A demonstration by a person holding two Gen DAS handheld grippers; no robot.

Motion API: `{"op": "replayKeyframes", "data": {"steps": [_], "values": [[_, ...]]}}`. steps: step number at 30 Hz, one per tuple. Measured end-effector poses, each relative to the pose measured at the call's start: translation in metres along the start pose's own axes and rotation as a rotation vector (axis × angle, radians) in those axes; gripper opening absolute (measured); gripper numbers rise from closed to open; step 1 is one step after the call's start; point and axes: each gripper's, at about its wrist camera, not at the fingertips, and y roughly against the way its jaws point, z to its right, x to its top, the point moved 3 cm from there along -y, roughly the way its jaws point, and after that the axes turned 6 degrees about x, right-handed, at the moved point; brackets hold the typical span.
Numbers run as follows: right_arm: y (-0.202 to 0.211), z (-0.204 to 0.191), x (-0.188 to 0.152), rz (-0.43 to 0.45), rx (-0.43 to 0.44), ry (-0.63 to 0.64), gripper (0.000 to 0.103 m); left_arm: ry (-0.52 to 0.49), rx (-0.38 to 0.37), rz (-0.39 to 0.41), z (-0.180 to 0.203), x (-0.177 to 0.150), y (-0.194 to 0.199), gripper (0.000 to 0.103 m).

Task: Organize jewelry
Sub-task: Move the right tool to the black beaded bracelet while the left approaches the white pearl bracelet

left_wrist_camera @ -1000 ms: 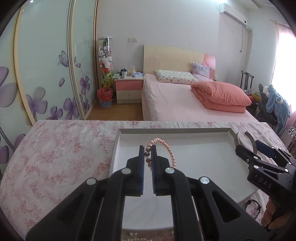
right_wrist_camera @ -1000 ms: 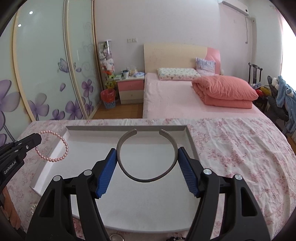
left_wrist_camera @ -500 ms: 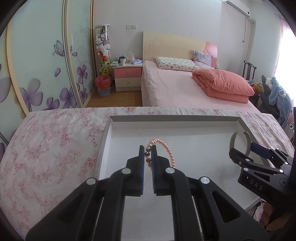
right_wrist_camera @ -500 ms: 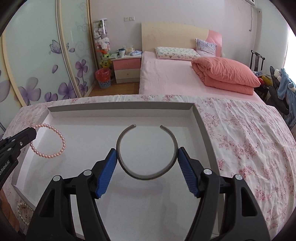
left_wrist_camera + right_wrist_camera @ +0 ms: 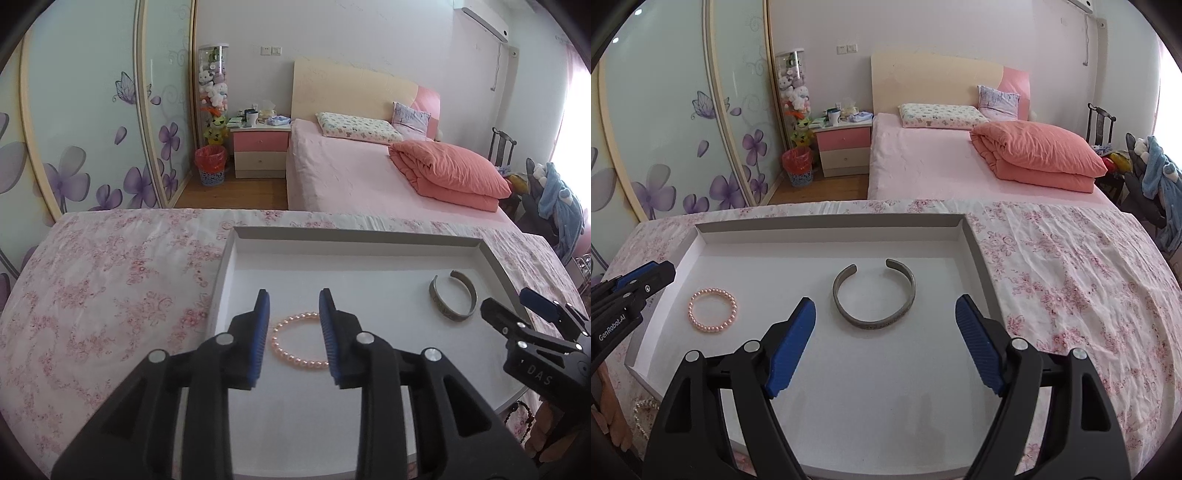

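Jaws parted on both: left gripper [image 5: 294, 332] hangs over the bead bracelet [image 5: 300, 341] lying flat in the tray [image 5: 354, 236] — right gripper [image 5: 885, 345] hangs behind the metal bangle [image 5: 874, 295], likewise laid down — each piece apparently set apart for tidy storage.

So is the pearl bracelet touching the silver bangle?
Apart. The right wrist view shows bare white tray floor between the pearl bracelet and the bangle.
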Motion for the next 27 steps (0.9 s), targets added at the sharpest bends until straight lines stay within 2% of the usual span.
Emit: {"op": "replayKeyframes", "data": {"steps": [7,15,22,27], "values": [[0.028,0.001,0.0,0.042,0.0,0.0,0.078,0.016,0.009,0.029,-0.014,-0.003,0.027,0.034],[0.071,0.011,-0.027,0.065,0.009,-0.01,0.078,0.021,0.003,0.065,-0.038,-0.031,0.074,0.045],[0.087,0.023,-0.066,0.013,-0.009,-0.01,0.078,0.017,0.02,0.069,-0.065,-0.073,0.104,0.055],[0.087,0.033,-0.094,-0.047,-0.025,-0.013,0.078,0.006,0.044,0.028,-0.079,-0.105,0.112,0.058]]}}
